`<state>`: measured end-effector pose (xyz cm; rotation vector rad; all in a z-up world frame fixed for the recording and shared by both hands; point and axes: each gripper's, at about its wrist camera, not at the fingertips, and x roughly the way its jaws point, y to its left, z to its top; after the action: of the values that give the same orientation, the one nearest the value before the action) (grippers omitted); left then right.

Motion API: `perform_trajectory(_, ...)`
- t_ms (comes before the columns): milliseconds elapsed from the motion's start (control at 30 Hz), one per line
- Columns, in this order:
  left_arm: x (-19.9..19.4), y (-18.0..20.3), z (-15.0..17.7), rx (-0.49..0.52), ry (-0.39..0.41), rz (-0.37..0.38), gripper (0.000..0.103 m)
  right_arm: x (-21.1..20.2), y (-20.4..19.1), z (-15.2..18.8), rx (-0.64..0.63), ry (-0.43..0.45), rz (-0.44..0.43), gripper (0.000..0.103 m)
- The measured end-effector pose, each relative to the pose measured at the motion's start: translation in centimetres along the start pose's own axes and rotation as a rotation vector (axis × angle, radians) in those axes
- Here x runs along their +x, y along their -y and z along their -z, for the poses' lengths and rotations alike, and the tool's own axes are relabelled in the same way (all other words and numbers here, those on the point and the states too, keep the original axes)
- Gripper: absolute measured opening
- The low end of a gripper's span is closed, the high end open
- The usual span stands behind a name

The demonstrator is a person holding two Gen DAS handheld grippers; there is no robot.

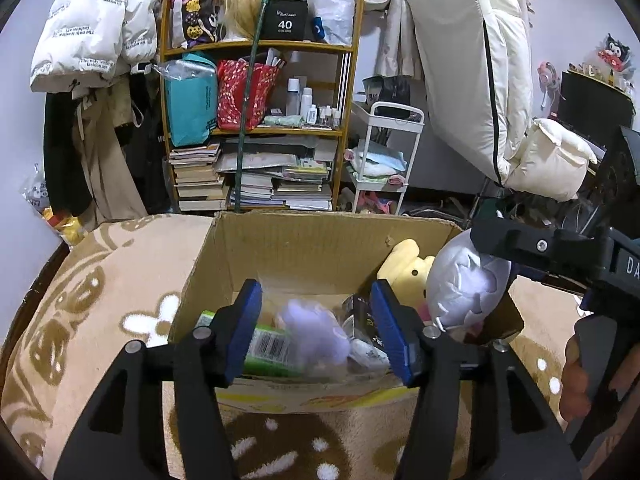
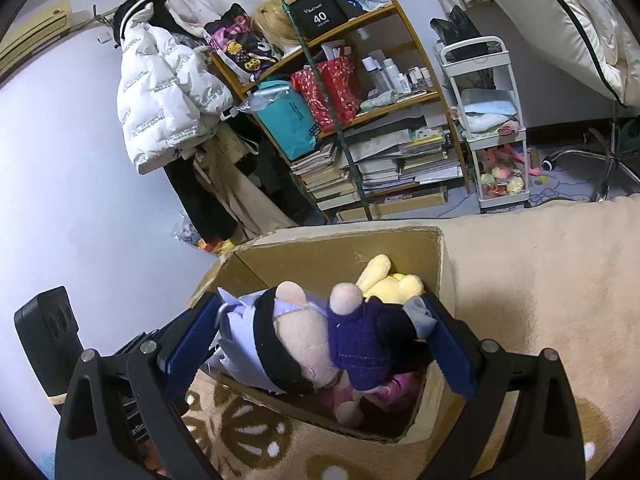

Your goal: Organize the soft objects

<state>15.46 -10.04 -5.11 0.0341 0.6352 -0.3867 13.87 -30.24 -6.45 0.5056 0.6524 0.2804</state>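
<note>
Cardboard box (image 1: 304,248) holds yellow plush (image 1: 408,268), probably more. Right gripper (image 2: 320,344) clamps doll (image 2: 304,340) above it, unreleased. Left gripper (image 1: 316,328) spread, empty.

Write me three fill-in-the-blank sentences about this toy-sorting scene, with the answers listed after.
1. The right gripper is shut on a plush ____.
2. The cardboard box sits on a beige ____ with brown patterns.
3. The left gripper hovers over the box with its jaws ____, holding nothing.
4. The plush toy at the box's far corner is ____ in colour.

Answers: doll; blanket; open; yellow
</note>
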Motion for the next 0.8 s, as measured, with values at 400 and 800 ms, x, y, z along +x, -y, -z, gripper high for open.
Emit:
perform_trajectory(400,-1.9,-0.7,0.0,0.004,0.051,-0.102,0.087,-0.9,-0.4,-0.3,-0.003,0.043,-0.018,0.101)
perform_trajectory(800,-6.4,-0.8,0.3,0.005,0.073,-0.155,0.098,-4.3,-1.1,-0.1,-0.044,0.066,0.075,0.103)
